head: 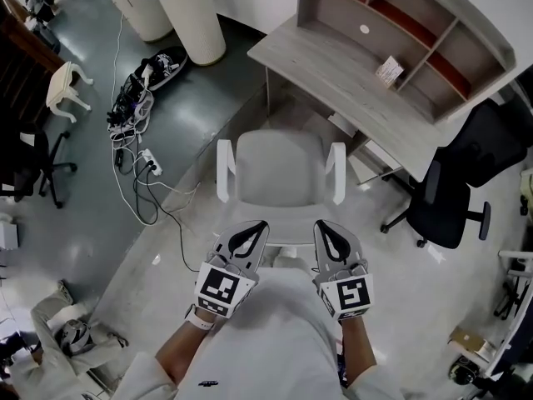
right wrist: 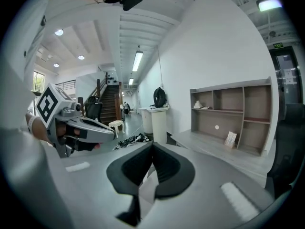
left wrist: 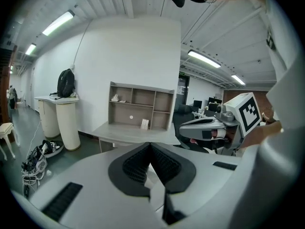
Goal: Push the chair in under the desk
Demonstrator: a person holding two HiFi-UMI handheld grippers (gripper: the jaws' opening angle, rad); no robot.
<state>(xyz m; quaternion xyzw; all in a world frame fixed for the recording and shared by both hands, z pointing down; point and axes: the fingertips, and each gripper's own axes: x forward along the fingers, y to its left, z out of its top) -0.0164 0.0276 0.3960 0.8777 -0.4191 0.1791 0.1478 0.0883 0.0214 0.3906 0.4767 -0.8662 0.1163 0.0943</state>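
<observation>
A pale grey chair (head: 281, 177) with white armrests stands on the floor facing a grey wooden desk (head: 333, 65), which carries a shelf unit at its back. The seat lies mostly outside the desk's edge. My left gripper (head: 256, 227) and right gripper (head: 323, 227) are side by side at the top of the chair's backrest, both shut with nothing between the jaws. In the left gripper view the closed left gripper (left wrist: 150, 147) points toward the desk (left wrist: 138, 135), with the right gripper (left wrist: 209, 128) beside it. The right gripper view shows the shut right gripper (right wrist: 152, 146) and the desk (right wrist: 214, 149).
A black office chair (head: 450, 198) stands right of the desk. Cables and a power strip (head: 137, 140) lie on the floor at left, near a white round counter (head: 179, 7) and a small white stool (head: 67, 86). Another black chair (head: 25, 165) is at far left.
</observation>
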